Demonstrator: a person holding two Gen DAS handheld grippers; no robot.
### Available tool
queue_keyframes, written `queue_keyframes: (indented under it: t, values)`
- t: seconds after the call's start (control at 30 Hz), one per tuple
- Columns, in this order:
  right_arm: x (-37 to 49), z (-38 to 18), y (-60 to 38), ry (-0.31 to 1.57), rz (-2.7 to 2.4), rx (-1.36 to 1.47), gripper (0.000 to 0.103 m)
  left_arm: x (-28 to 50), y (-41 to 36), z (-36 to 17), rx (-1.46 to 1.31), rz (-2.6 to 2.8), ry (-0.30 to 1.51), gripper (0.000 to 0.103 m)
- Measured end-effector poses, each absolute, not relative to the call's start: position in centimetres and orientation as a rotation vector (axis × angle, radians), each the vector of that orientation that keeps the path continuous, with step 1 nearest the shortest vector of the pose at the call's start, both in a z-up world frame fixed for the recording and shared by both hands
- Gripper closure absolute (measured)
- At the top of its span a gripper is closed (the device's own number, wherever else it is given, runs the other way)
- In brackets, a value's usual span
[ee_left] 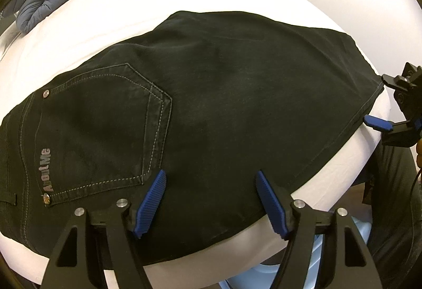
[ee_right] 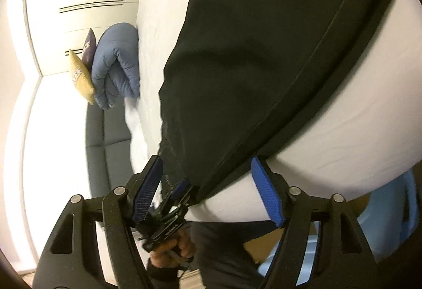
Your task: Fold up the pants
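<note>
Left gripper (ee_left: 211,204) released over black pants (ee_left: 211,83) at bed (ee_left: 118,7) edge; right gripper (ee_right: 205,194) released. Denim heavy, limp; grab hem.

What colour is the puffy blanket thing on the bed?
Greyish blue. The folded quilt shows best in the right wrist view, beside a yellow cushion.
</note>
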State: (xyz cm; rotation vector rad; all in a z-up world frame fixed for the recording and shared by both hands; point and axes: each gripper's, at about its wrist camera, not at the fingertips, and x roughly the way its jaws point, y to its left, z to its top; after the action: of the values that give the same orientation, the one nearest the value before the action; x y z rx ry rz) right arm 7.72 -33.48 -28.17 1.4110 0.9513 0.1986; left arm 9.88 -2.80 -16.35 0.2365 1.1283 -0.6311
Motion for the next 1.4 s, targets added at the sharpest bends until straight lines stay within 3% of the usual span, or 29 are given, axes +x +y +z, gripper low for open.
queue_keyframes:
  t: [0.33, 0.43, 0.6, 0.67, 1.2, 1.4]
  values:
    - [11.5, -30.8, -31.9, 0.995, 0.175, 1.441, 0.04, 9.9, -1.9, -16.4, 0.235, -0.639, 1.125, 0.031]
    - [11.8, -31.6, -31.9, 0.996, 0.163, 1.45, 0.048, 9.9, -2.0, -16.4, 0.234, -0.637, 1.125, 0.031]
    - [12.4, -32.6, -31.7, 1.035, 0.146, 1.395, 0.092, 9.9, -2.0, -16.4, 0.238, -0.637, 1.126, 0.03]
    - [12.1, -32.9, -31.7, 1.032, 0.129, 1.394, 0.098, 9.9, -2.1, -16.4, 0.244, -0.638, 1.129, 0.03]
    - [11.0, -34.3, -31.2, 1.024, 0.126, 1.371, 0.1, 9.1, -2.1, -14.4, 0.232, -0.635, 1.106, 0.032]
    - [10.8, -32.9, -31.4, 1.041, 0.12, 1.314, 0.092, 11.5, -4.2, -12.1, 0.125, -0.655, 1.019, 0.032]
